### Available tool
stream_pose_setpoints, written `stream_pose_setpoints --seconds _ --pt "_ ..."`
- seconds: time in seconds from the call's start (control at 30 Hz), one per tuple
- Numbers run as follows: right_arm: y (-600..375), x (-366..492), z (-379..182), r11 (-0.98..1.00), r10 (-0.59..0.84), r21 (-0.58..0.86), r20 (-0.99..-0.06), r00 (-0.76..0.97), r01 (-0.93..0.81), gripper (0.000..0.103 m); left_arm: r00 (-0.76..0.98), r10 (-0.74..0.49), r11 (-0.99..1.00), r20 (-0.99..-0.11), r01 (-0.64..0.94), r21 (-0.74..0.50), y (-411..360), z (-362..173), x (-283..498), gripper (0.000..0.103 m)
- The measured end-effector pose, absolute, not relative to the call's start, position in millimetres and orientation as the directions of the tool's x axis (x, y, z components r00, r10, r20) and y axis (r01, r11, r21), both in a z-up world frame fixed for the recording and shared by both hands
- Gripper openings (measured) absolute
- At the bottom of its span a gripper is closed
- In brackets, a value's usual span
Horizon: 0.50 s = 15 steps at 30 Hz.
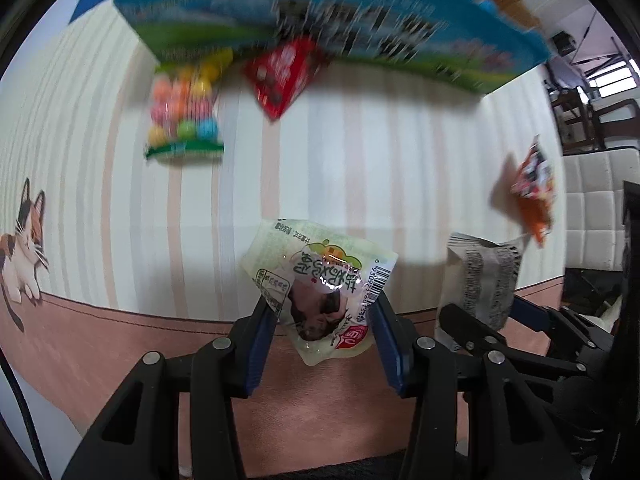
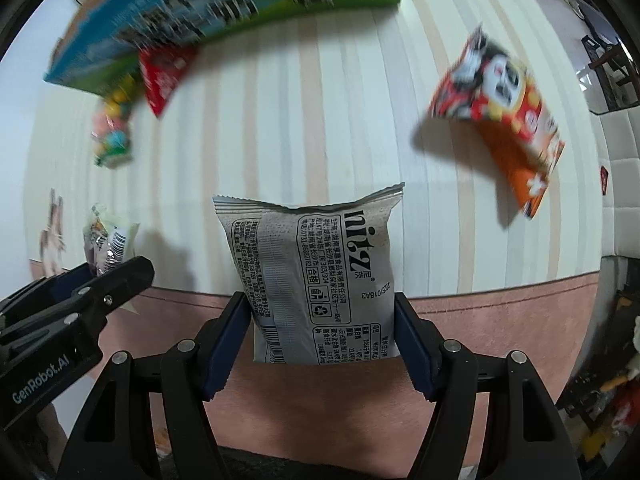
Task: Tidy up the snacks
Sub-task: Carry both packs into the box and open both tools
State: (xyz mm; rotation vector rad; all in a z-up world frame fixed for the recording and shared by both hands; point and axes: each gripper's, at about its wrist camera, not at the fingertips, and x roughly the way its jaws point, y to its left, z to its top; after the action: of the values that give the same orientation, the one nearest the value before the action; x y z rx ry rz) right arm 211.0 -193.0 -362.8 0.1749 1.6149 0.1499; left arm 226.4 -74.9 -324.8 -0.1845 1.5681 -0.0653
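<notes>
My left gripper [image 1: 322, 304] is shut on a small pale-green snack pouch [image 1: 316, 280] and holds it above the striped tablecloth. My right gripper [image 2: 320, 300] is shut on a grey silver snack bag [image 2: 316, 276], also lifted off the table. Each gripper shows in the other's view: the right one with its grey bag [image 1: 480, 280] at the right, the left one [image 2: 100, 276] with its pouch [image 2: 106, 246] at the left. On the cloth lie a bag of coloured candy balls [image 1: 184, 116], a red packet [image 1: 284, 74] and an orange-red snack bag [image 2: 504, 116].
A large blue-green carton [image 1: 320, 24] stands at the far side of the table, its edge over the candy and the red packet. A pink border [image 1: 120, 344] runs along the cloth's near edge. White padded seating [image 1: 592, 208] and dark chairs [image 1: 588, 120] stand to the right.
</notes>
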Motion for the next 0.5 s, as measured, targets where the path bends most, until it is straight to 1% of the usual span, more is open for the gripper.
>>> stream_pose_setpoints --seconds 0.23,0.4,0.5 --pt "-202 227 -302 0.96 0.277 0.279 -0.959 0.061 0.02 0.073 0.13 -0.211 0.975 -0.969 -0.047 -0.218 -73 -256 253 0.044" --pt "-215 270 -247 0.942 0.328 0.334 -0.931 0.158 0.012 0.073 0.204 -0.224 0.972 -0.953 -0.024 -0.233 -63 -219 279 0.044" --pt "-219 297 -221 0.939 0.337 0.345 -0.917 0.215 0.003 0.073 0.239 -0.207 0.976 -0.949 -0.019 -0.217 -54 -207 302 0.044"
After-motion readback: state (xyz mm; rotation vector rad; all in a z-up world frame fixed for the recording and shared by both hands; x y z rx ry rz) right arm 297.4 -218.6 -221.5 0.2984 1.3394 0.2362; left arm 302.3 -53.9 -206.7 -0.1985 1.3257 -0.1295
